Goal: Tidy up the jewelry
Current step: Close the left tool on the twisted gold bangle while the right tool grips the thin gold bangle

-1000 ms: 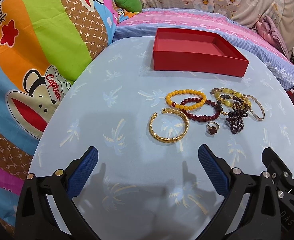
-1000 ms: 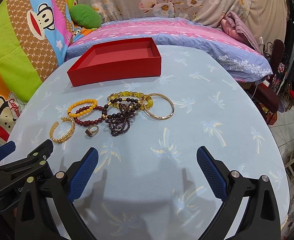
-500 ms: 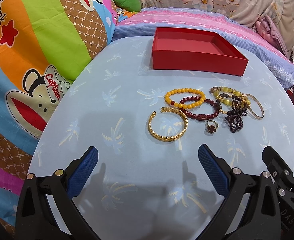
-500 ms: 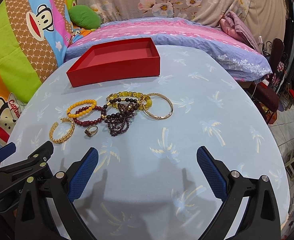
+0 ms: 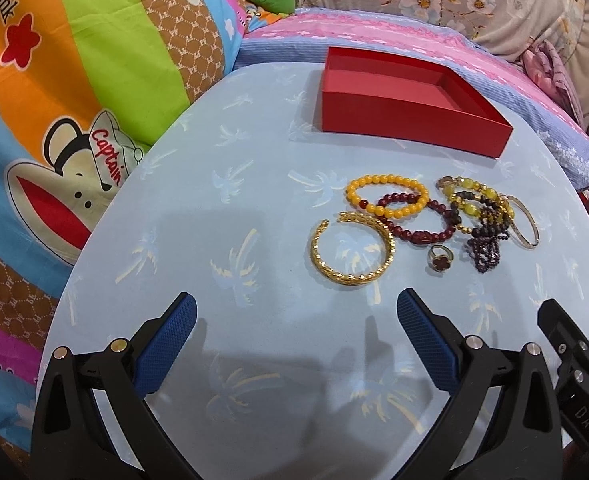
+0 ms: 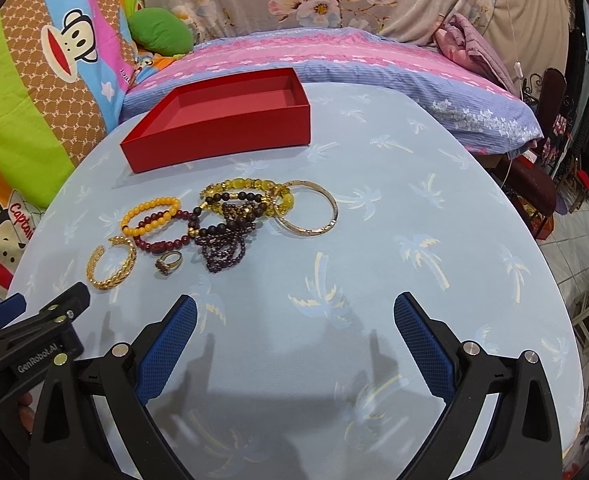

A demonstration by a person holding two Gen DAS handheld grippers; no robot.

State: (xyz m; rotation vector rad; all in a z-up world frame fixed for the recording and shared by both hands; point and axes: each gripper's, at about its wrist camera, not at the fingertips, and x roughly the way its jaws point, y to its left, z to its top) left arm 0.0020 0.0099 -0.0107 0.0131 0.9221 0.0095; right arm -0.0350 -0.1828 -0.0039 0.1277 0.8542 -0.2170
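An empty red box (image 5: 410, 104) (image 6: 222, 120) stands at the far side of the round table. In front of it lies a cluster of jewelry: a gold cuff bangle (image 5: 352, 250) (image 6: 111, 261), a yellow bead bracelet (image 5: 386, 194) (image 6: 150, 214), a dark red bead bracelet (image 5: 418, 220) (image 6: 166, 232), a ring (image 5: 440, 258) (image 6: 169, 262), tangled dark and yellow-green bead strands (image 5: 482, 224) (image 6: 238, 216), and a thin gold bangle (image 5: 526, 224) (image 6: 308, 210). My left gripper (image 5: 294, 320) is open and empty, near of the gold cuff. My right gripper (image 6: 294, 320) is open and empty, near of the strands.
The table (image 6: 434, 208) wears a light blue palm-print cloth. A bed with pink and blue bedding (image 6: 354, 56) lies behind it. A cartoon monkey quilt (image 5: 74, 100) hangs at the left. A dark chair (image 6: 542, 160) and floor are at the right.
Both grippers have moved slightly, so the jewelry and box have shifted a little in view. Both stay open and empty. Nothing on the table has moved.
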